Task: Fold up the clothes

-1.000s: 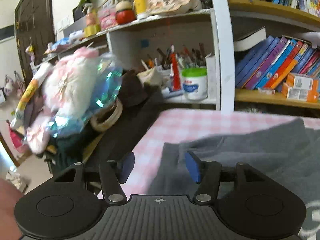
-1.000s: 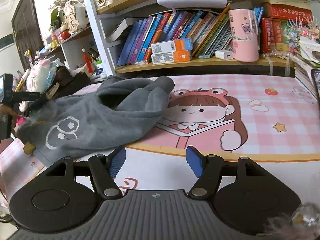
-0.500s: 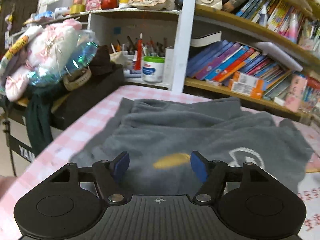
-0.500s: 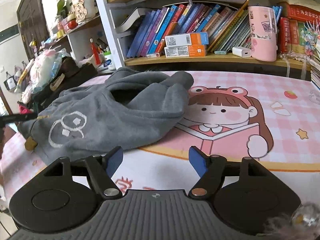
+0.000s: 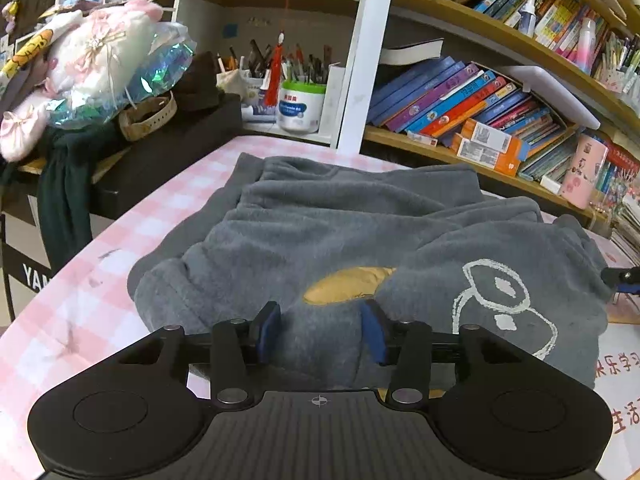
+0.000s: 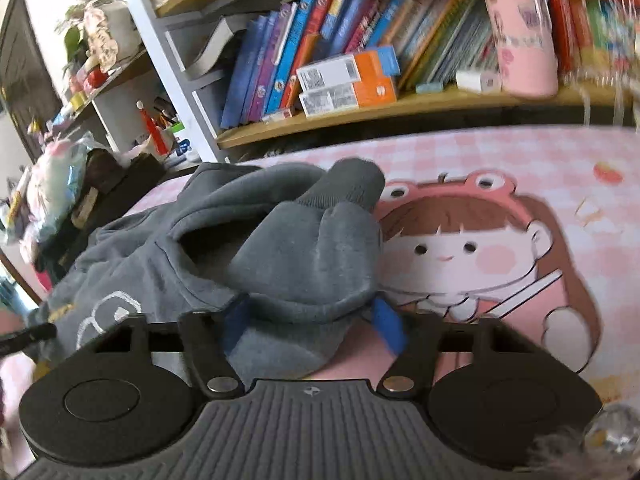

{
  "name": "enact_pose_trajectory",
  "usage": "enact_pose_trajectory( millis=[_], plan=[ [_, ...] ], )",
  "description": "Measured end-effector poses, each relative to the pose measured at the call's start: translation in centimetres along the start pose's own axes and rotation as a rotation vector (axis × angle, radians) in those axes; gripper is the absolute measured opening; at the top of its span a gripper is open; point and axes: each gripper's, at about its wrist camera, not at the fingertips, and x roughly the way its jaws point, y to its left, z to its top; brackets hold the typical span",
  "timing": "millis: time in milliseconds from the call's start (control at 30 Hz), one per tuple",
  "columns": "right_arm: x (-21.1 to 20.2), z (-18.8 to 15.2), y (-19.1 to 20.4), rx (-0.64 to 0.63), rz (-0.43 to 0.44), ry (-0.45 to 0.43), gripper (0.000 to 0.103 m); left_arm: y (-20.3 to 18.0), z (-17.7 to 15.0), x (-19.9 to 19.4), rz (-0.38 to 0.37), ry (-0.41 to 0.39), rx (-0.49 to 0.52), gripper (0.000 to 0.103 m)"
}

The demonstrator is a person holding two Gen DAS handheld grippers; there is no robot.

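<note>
Nearest the left wrist camera, the left gripper (image 5: 320, 330) is pushed low into the near edge of the grey fleece garment (image 5: 360, 232), its blue pads (image 5: 267, 327) spread with a hump of fleece bulging between them; the jaws stand apart, not clamped. The garment's nearest hem drops behind the gripper body and is cut off from sight. A tan patch (image 5: 346, 286) shows just past the pads, half tucked under a fold, and a white outline drawing (image 5: 500, 304) lies to its right. At the far right edge a dark tip of the right gripper (image 5: 620, 278) pokes in at the garment's side.

In the right wrist view, the right gripper (image 6: 312, 326) also sits low and level at the garment's (image 6: 248, 240) other end. A rounded fold of fleece fills the gap between its pads (image 6: 390, 326), covering most of the left pad; the fingers are parted wide, released. The picture is blurred, so the cloth's exact contact with the pads is hard to judge.

The garment lies crumpled on the table (image 5: 80, 300), on a pink checked cover printed with a cartoon girl (image 6: 472, 256). Beyond stand shelves of books (image 6: 304, 60), a pink tumbler (image 6: 520, 36) and orange-and-white boxes (image 5: 488, 146); a pen holder (image 5: 300, 106) and plush bundle (image 5: 100, 56) sit further left.
</note>
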Motion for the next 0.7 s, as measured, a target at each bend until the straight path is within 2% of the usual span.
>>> enact_pose_trajectory(
  millis=[33, 100, 233, 300, 367, 400, 433, 467, 500, 533, 700],
  plan=[
    [-0.2, -0.1, -0.1, 0.005, 0.019, 0.001, 0.019, 0.1, -0.1, 0.0, -0.002, -0.002, -0.003, 0.046],
    [-1.3, -0.4, 0.1, 0.011, 0.049, -0.022, 0.012, 0.1, -0.2, 0.0, -0.004, -0.006, -0.006, 0.047],
    [-7.4, -0.7, 1.5, 0.011, 0.113, -0.156, 0.011, 0.3, -0.1, -0.1, -0.01, -0.006, -0.004, 0.047],
    [-11.8, -0.9, 3.3, -0.041, 0.15, -0.26, 0.01, 0.2, -0.1, -0.1, -0.009, -0.006, 0.001, 0.047],
    [-14.4, -1.0, 4.9, -0.113, 0.118, -0.362, 0.011, 0.2, -0.1, 0.1, -0.007, -0.005, 0.002, 0.048],
    [-14.9, -1.0, 5.4, -0.136, 0.07, -0.414, 0.017, 0.2, 0.0, 0.1, -0.004, -0.004, 0.004, 0.048],
    [-14.4, -0.8, 5.2, -0.144, 0.021, -0.421, 0.04, 0.2, 0.0, 0.2, -0.002, -0.003, 0.005, 0.048],
    [-14.0, -0.7, 5.1, -0.152, -0.028, -0.428, 0.056, 0.2, 0.0, 0.1, 0.0, -0.002, 0.005, 0.048],
    [-13.5, -0.5, 4.9, -0.159, -0.077, -0.435, 0.066, 0.2, 0.0, 0.1, 0.001, -0.002, 0.005, 0.05],
    [-13.1, -0.4, 4.7, -0.166, -0.124, -0.44, 0.06, 0.2, -0.1, 0.0, 0.005, -0.002, 0.006, 0.052],
    [-13.4, -1.3, 1.0, -0.075, -0.097, -0.352, 0.06, 0.3, -0.3, 0.1, 0.008, -0.003, -0.006, 0.055]
  ],
)
